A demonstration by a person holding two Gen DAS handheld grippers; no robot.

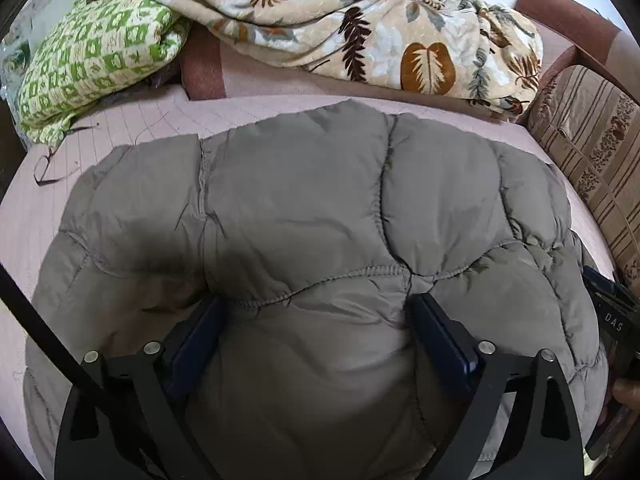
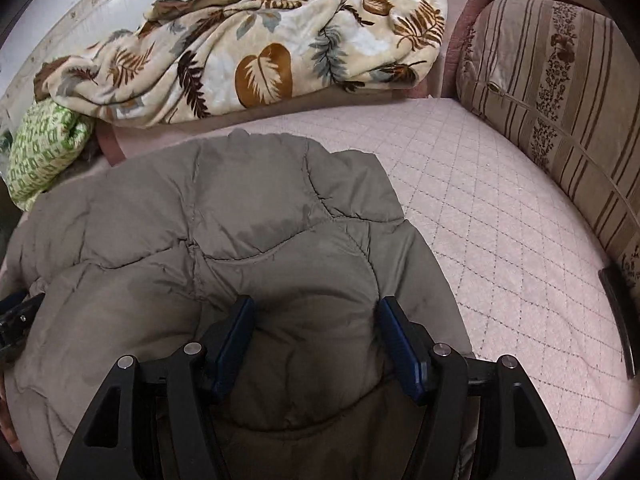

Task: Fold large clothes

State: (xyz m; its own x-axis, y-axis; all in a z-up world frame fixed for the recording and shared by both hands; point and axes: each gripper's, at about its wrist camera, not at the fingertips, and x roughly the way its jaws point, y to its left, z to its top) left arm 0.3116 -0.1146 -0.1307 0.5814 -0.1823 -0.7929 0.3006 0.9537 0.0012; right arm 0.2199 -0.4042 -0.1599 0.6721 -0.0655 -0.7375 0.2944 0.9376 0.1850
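Observation:
A grey-brown quilted puffer jacket (image 1: 304, 216) lies folded on the pink quilted bed cover (image 1: 120, 132). It also shows in the right wrist view (image 2: 224, 216). My left gripper (image 1: 316, 312) is open, its blue-padded fingers pressing down on the near part of the jacket with fabric bulging between them. My right gripper (image 2: 316, 312) is open too, fingers straddling a bulge at the jacket's right near edge. The right gripper's body shows at the right edge of the left wrist view (image 1: 616, 320).
A leaf-print blanket (image 2: 248, 56) lies bunched at the back. A green-and-white checked quilt (image 1: 92, 56) sits at the back left. A striped brown cushion (image 2: 560, 96) stands at the right. The pink bed cover (image 2: 500, 220) lies to the right of the jacket.

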